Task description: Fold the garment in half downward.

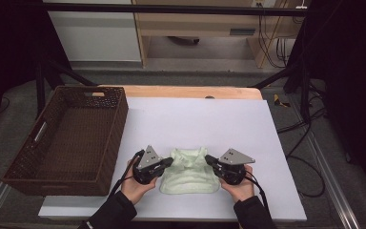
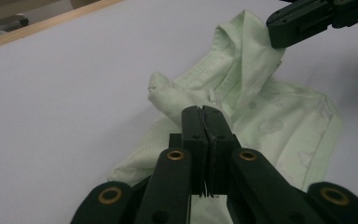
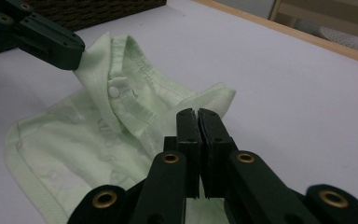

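Two tools are at work: your left tool [image 1: 167, 162] and right tool [image 1: 211, 161] each have their jaws pinched together on a shoulder corner of the pale green baby shirt [image 1: 189, 172], which lies low in the middle of the frame on the white surface [image 1: 219, 119]. It looks partly folded. Judging by that, finishing the fold and moving it into the empty wicker basket [image 1: 24, 179] at left remains.

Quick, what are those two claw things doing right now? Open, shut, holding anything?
Left gripper: shut, pinching one shoulder of the pale green shirt.
Right gripper: shut, pinching the shirt's other shoulder.
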`<state>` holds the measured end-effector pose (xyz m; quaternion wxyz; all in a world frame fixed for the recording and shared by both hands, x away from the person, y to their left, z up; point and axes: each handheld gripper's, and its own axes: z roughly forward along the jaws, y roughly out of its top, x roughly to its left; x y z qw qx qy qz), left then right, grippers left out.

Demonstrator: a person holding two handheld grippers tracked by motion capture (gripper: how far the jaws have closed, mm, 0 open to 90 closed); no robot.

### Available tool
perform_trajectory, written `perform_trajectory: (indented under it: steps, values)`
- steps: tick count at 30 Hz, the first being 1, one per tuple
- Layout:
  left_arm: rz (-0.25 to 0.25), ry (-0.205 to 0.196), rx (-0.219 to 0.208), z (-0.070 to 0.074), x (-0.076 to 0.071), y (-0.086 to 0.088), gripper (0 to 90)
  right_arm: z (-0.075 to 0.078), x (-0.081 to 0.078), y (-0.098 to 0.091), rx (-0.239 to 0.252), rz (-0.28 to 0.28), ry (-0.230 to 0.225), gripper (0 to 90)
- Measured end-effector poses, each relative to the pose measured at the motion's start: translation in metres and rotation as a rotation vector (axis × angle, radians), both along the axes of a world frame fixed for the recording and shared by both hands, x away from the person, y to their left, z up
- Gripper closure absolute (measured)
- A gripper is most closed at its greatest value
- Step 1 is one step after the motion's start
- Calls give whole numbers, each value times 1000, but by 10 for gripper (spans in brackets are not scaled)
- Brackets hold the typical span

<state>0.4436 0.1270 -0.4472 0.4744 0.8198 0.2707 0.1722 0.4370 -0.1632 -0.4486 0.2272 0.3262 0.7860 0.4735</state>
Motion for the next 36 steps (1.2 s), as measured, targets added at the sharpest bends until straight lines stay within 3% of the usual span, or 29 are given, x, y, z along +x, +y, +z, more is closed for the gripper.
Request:
perform_trajectory:
  steps: [21,29,33,36]
  values:
    - [-57,72,53,-20,-27,7,879,-19,-28,-3,-33,83,76,879]
    - [-71,119,82,-31,-30,7,877,-29,-34,-6,-53,95,146,873]
    - [-71,127,74,-31,-30,7,871,-32,-34,-6,-58,91,173,859]
    - [-67,135,38,-28,-30,9,850,-31,-33,-7,-47,92,186,790]
